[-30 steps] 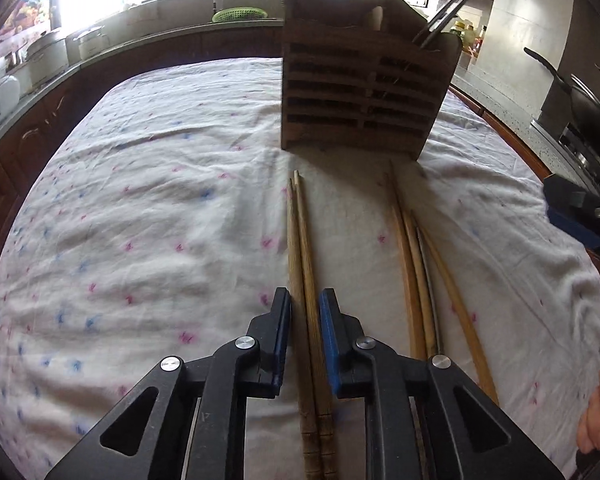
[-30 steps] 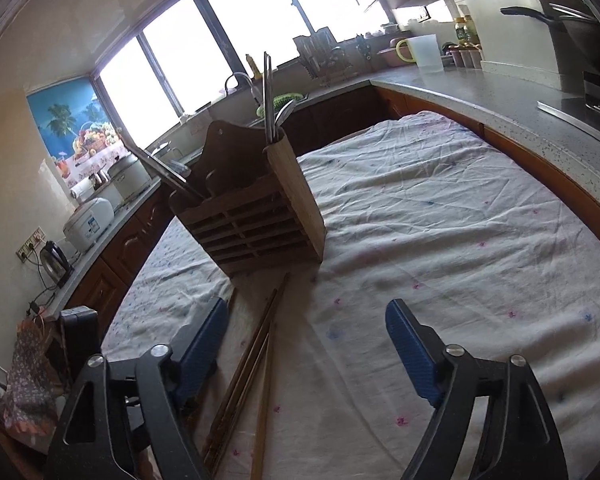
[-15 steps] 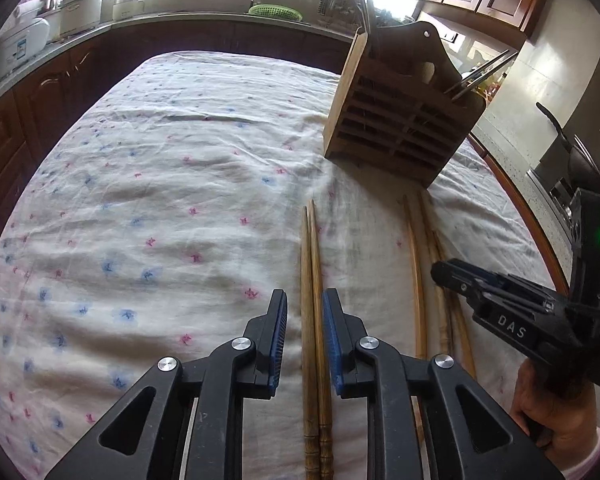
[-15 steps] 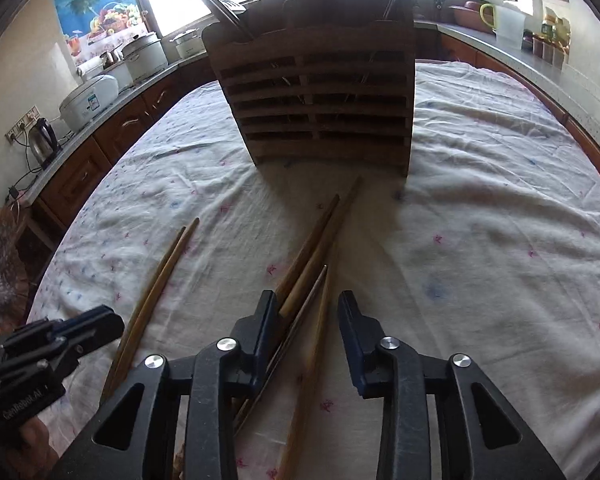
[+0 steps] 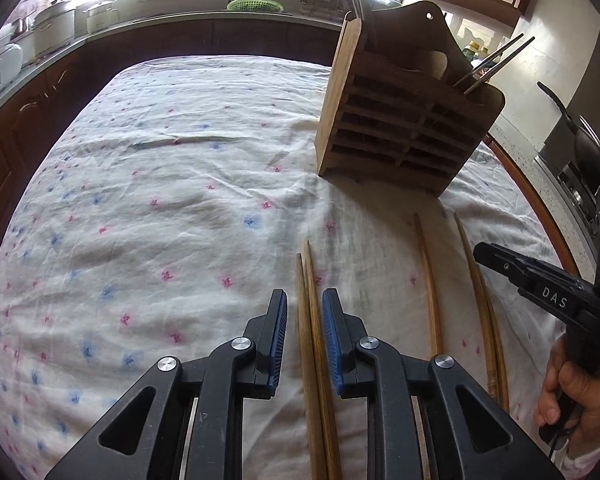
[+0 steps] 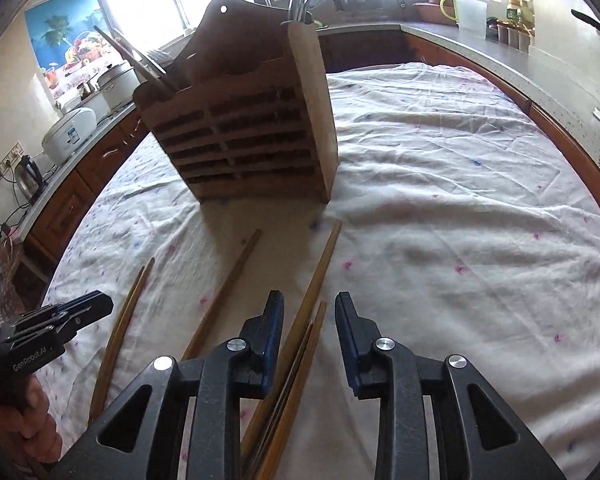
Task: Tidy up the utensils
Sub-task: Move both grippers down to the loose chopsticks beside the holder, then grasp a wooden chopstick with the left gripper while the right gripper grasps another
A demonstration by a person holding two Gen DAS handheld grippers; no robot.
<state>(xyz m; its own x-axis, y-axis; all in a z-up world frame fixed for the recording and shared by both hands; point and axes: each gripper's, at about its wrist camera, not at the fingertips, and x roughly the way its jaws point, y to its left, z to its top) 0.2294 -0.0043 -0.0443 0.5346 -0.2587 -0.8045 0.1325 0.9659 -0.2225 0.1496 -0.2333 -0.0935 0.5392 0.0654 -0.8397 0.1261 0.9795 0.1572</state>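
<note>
Covering the surface, a flowered cloth (image 5: 172, 184) carries a slatted wooden utensil holder (image 5: 404, 128) at its far side. Nearer, the left gripper (image 5: 304, 332) straddles a chopstick pair (image 5: 312, 340), fingers narrowly apart. The right gripper (image 6: 309, 336) is opening around several more chopsticks (image 6: 300, 344), unclamped.

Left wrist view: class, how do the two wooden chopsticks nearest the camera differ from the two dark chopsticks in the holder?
Wooden chopsticks lie flat on the cloth; dark chopsticks stand tilted in the holder. Wooden ones look light brown, dark ones greyish. Both are pairs.
</note>
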